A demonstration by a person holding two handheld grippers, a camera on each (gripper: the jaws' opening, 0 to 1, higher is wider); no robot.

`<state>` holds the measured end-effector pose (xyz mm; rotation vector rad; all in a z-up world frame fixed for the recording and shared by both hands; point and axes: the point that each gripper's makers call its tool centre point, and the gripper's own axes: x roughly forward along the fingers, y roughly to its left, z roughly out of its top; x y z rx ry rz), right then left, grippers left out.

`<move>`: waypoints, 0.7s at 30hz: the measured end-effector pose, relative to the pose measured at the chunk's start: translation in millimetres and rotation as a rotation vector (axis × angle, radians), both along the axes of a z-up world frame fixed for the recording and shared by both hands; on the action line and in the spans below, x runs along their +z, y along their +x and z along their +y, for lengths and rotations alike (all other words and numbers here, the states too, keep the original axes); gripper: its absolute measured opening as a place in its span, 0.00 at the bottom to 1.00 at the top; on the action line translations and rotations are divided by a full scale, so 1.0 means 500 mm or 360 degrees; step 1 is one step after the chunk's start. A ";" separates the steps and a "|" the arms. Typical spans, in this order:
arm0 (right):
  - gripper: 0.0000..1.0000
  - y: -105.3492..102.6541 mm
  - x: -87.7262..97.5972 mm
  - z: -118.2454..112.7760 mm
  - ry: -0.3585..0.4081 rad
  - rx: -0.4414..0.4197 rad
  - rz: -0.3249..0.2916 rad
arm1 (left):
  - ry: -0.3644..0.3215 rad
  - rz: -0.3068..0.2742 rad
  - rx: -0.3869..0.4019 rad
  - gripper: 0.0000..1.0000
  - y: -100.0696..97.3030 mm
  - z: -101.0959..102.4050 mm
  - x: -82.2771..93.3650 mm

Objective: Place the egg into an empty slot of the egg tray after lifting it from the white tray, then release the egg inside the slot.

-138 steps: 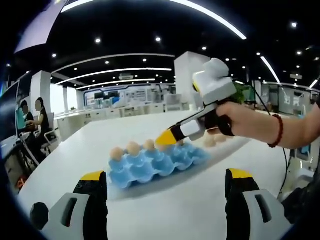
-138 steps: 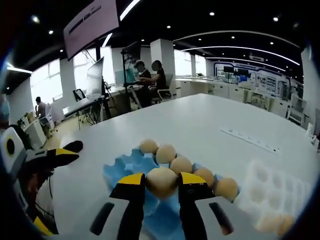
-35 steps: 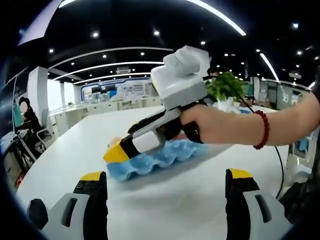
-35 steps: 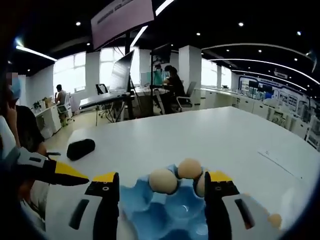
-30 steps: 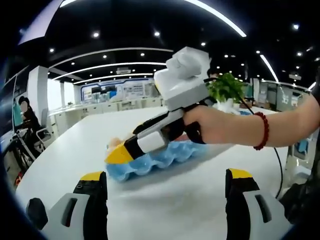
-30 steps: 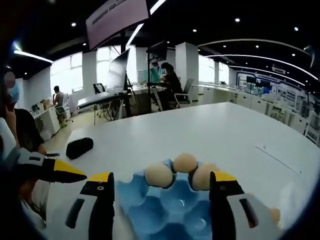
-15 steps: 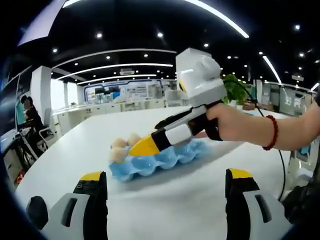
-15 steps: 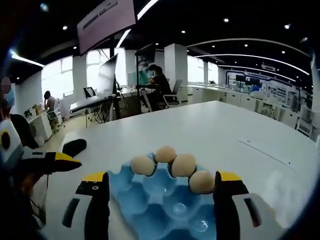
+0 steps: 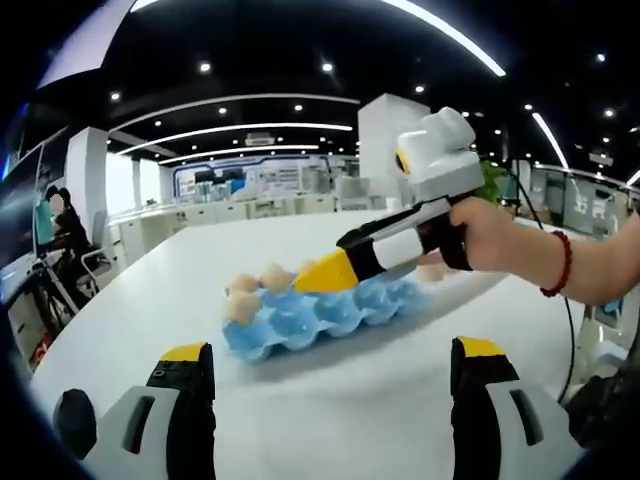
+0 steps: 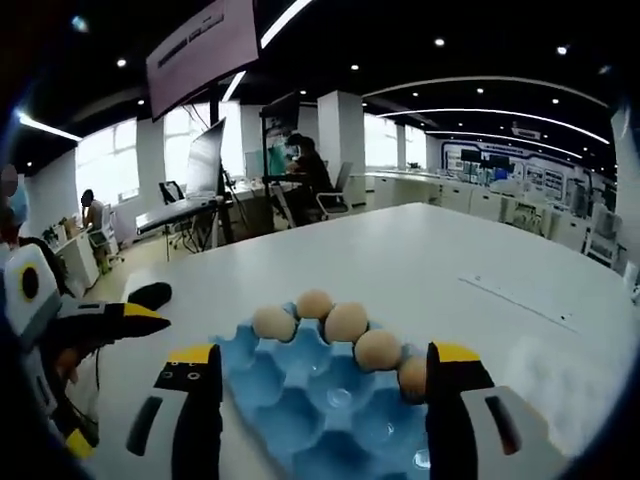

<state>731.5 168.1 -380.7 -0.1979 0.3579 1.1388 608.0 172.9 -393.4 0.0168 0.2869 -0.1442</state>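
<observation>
Five eggs [image 10: 346, 322] sit in the blue egg tray [image 10: 322, 404], lined along its far edge in my right gripper view: one at the far corner, the others running toward my right jaw. The nearer slots of the tray show bare blue cups. My right tool [image 10: 313, 400] hangs over the near side of that tray with its jaws spread wide, one yellow-tipped jaw at each side of the tray and nothing between them. The tray rests on the white table [image 10: 440, 260]. At the right of this view, on the table past my right jaw, is a pale blurred patch that may be the white tray; I cannot tell.

In my left gripper view, my left tool [image 9: 326, 385] is also spread apart and grips nothing, its two jaws standing well away from each other above the bare table [image 9: 330, 400]. Ahead of it lies the blue egg tray [image 9: 320, 312], with a few eggs [image 9: 241, 306] visible at its left end. My right tool [image 9: 325, 272] comes in from the right, held in my hand [image 9: 485, 236], its yellow tip just over the tray's far row. A red bead bracelet [image 9: 559, 264] is on that wrist.

In the right gripper view my left tool [image 10: 135, 320] shows at the left, near a dark object [image 10: 150, 293] lying on the table. People sit at desks in the background.
</observation>
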 end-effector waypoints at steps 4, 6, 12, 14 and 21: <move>0.86 0.005 -0.001 -0.017 -0.0014 -0.0015 -0.0011 | -0.0005 -0.0013 -0.0009 1.00 0.000 -0.003 0.003; 0.86 0.010 -0.002 -0.027 -0.0019 -0.0026 -0.0012 | 0.0000 -0.0006 -0.0009 1.00 0.001 -0.004 0.002; 0.84 0.024 0.002 -0.059 -0.0042 -0.0085 -0.0051 | -0.0003 -0.0006 -0.0017 1.00 0.006 -0.010 0.001; 0.83 0.025 0.003 -0.068 -0.0047 -0.0092 -0.0052 | 0.0001 -0.0005 -0.0018 1.00 0.007 -0.012 -0.001; 0.81 0.033 0.003 -0.097 -0.0055 -0.0129 -0.0028 | -0.0003 0.0007 -0.0034 1.00 0.008 -0.016 -0.005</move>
